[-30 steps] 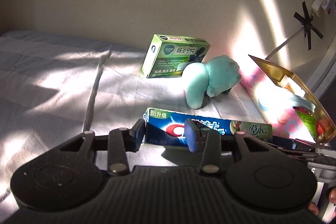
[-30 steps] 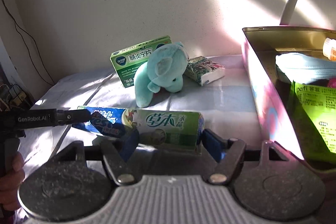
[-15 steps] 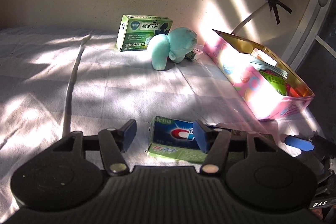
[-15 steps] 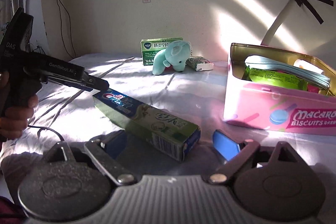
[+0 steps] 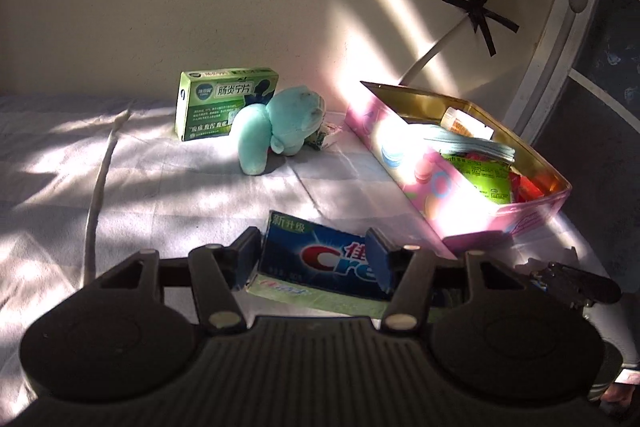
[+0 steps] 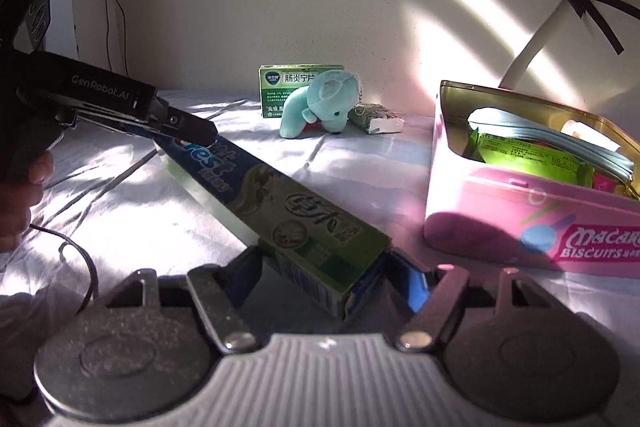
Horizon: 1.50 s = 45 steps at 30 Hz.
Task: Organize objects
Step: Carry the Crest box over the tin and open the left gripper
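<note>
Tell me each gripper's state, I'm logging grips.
Left gripper: jaws just closed further, holding toothpaste box.
Right gripper: jaws just closed further, holding the box's other end.

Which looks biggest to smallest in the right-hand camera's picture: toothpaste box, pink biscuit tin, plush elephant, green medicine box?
1. Toothpaste box, though nearness to the camera inflates it.
2. Pink biscuit tin, cut off at the edge.
3. Plush elephant and green medicine box: too alike.
</note>
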Tool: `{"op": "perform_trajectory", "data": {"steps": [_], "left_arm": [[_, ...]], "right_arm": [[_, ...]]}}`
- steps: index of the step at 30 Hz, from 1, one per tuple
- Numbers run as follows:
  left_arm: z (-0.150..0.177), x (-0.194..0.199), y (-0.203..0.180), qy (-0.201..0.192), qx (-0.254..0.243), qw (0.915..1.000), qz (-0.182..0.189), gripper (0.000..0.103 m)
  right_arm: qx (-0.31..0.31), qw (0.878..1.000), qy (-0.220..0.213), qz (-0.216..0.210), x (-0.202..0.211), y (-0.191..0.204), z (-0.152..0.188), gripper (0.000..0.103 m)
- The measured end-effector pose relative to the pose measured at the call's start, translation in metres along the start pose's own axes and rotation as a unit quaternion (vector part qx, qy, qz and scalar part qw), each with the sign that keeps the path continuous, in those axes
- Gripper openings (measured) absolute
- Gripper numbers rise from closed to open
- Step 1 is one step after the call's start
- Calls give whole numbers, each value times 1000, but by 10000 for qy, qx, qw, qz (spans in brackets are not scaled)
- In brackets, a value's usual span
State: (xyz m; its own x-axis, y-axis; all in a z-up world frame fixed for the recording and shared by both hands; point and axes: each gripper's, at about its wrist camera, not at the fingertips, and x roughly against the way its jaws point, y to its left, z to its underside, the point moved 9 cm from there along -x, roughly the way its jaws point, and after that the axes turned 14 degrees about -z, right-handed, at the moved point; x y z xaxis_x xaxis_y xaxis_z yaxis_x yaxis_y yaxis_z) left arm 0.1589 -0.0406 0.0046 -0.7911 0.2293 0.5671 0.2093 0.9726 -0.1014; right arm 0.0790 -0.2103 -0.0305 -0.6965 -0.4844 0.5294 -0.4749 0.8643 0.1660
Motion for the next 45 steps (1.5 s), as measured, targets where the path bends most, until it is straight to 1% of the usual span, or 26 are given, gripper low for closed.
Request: {"op": "perform_trajectory", "data": {"steps": [2,3,4,5,7,8,9,12,16,20,22,23,24,27,31,33,38,42,45], "left_arm": [[-28,11,-16,-341,16,9992,231,59],[-39,14,-23,-492,-24,9985,251,59],[-54,16,-35,-725,-137,9970,241,59],[-66,15,-45,-850,-197,9958,268,59],[-85,10,-68,-958,-206,9941,467,59],[-92,5,-80,-1002,-230,9932,541,59],[-98,-2,-92,-1047,-266,9926,561,59],[-111,-29,-126,-1148,-413,9911,536,59],[-122,-68,-157,-1126,-489,9912,496,59],[-130,-101,-178,-1034,-406,9927,463,59],[-129,-116,-184,-904,-406,9943,393,61],[-128,-126,-187,-770,-414,9956,345,61],[-125,-132,-188,-686,-422,9964,275,61],[-116,-139,-185,-590,-466,9970,166,61],[-102,-135,-179,-514,-602,9969,38,61],[-95,-128,-175,-504,-647,9966,-20,61],[-78,-103,-169,-574,-788,9951,-186,61],[-62,-86,-163,-560,-954,9932,-364,61],[-52,-76,-154,-510,-956,9931,-438,61]], "right_arm": [[136,9992,-294,246,17,-5,-15,68],[126,9985,-450,286,27,-11,-25,67],[84,9980,-559,269,34,-15,-31,66],[49,9972,-691,277,42,-23,-40,65],[209,9945,-858,567,53,-39,-52,64],[379,9917,-906,835,57,-51,-58,64],[508,9890,-930,1033,58,-64,-62,64],[562,9862,-808,1335,51,-107,-71,65],[525,9846,-419,1617,26,-166,-76,66],[595,9795,-120,1921,6,-203,-78,66],[542,9748,-90,2162,0,-218,-79,67],[421,9729,-150,2271,0,-225,-79,69],[254,9735,-258,2257,1,-231,-78,71],[-123,9732,-628,2207,10,-238,-76,69],[-308,9725,-780,2172,17,-232,-69,69],[-297,9731,-797,2140,20,-224,-67,69],[-384,9743,-1043,1961,34,-194,-66,69],[-494,9744,-1216,1826,42,-170,-62,69],[-548,9749,-1281,1737,46,-152,-58,69]]}}
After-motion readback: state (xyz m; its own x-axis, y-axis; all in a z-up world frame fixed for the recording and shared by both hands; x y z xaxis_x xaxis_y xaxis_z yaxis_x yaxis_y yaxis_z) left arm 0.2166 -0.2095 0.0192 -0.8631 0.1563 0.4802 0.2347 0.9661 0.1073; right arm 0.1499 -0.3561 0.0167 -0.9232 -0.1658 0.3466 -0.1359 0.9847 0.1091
